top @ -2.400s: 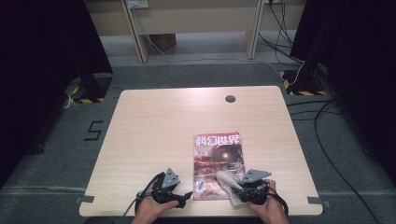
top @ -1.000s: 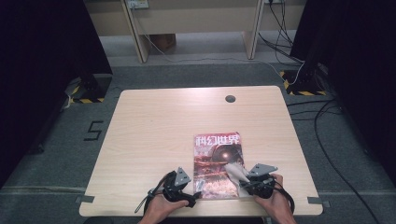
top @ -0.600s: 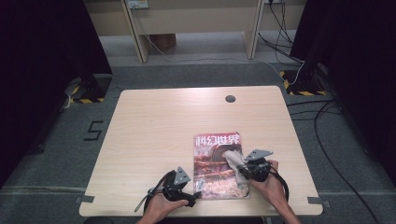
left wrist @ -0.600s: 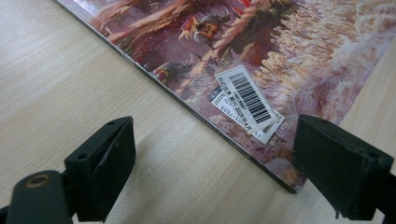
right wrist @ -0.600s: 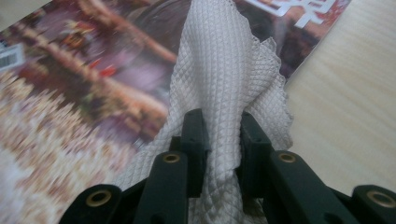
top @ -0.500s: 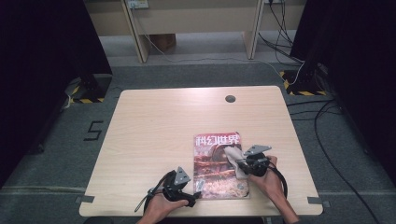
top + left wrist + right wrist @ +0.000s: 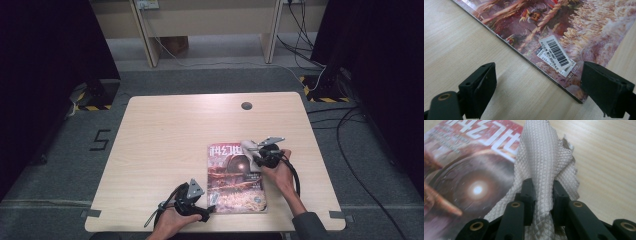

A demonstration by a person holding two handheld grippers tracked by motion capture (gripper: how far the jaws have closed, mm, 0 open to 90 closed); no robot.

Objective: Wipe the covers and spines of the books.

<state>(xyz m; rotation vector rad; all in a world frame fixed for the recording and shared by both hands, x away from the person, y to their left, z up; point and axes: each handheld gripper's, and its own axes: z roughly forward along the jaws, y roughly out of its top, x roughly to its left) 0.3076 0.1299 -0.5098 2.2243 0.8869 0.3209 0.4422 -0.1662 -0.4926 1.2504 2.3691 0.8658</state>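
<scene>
Pale wood-grain tabletop [image 7: 165,145] with a round dark grommet [image 7: 246,106] near its far edge, grey carpet and dark curtains around. Right hand-held gripper [image 7: 543,192] pinched a white waffle-weave cloth [image 7: 544,162] over the magazine [image 7: 235,180] top edge. Left hand-held gripper [image 7: 536,87] stood wide, straddling the magazine's near-left corner, nothing gripped.

Grey floor [image 7: 60,165], pale wooden table [image 7: 170,130]

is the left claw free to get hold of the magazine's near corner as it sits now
Probably yes. The left claw stands open with the magazine corner lying flat between its jaws, nothing covering it. The right claw works the cloth farther up the cover.
</scene>
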